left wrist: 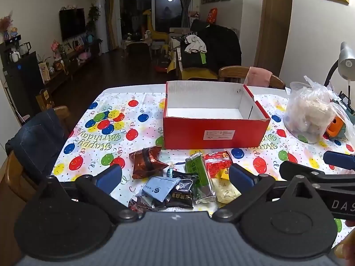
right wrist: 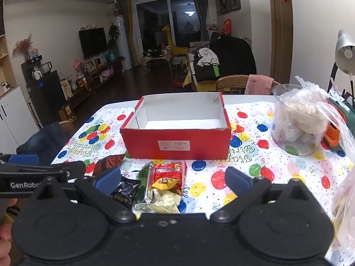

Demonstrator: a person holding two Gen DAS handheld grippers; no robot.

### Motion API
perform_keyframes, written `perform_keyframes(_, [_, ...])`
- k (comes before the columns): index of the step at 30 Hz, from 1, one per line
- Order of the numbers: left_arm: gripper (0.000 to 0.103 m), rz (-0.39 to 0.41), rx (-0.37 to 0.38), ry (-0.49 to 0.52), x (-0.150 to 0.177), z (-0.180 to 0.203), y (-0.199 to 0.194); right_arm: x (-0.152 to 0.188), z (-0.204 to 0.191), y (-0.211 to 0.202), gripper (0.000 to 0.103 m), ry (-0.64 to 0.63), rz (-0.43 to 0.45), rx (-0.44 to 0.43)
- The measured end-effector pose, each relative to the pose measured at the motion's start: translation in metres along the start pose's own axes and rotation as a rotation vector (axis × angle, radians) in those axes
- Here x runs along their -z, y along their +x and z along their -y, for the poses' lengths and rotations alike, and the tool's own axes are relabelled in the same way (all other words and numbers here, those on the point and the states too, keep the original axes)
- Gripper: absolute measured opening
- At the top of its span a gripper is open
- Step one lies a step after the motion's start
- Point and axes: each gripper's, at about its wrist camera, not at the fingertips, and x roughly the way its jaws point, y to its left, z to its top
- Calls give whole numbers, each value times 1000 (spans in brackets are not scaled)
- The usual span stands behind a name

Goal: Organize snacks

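A pile of several snack packets lies near the table's front edge: a brown foil bag (left wrist: 147,163), a light blue sachet (left wrist: 160,188), a black packet (left wrist: 179,196), a green bar (left wrist: 199,177), a red packet (left wrist: 216,163) and a pale yellow packet (left wrist: 225,190). Behind them stands an open red box (left wrist: 213,134) with a white inside, nothing in it. My left gripper (left wrist: 175,177) hovers open over the pile, holding nothing. My right gripper (right wrist: 173,180) is open above the red packet (right wrist: 169,174) and green bar (right wrist: 144,184), the red box (right wrist: 177,141) beyond.
A balloon-print birthday cloth (left wrist: 99,137) covers the table. A clear tub with a plastic bag (left wrist: 308,113) stands at the right, an orange object (left wrist: 335,129) and a desk lamp (left wrist: 346,59) beside it. Wooden chairs (left wrist: 235,73) stand behind and at the left.
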Motion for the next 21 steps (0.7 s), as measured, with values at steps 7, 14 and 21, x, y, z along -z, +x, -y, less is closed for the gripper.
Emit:
perform_keyframes(7, [103, 2, -6, -5, 2, 0, 4, -7, -1, 0, 100, -3, -2, -4])
perform_keyframes(14, [103, 4, -9, -6, -1, -1, -1, -6, -2, 1, 100, -7, 1, -3])
perform_keyframes(21, [103, 4, -7, -8, 0, -1, 1, -6, -3, 2, 100, -11, 2, -2])
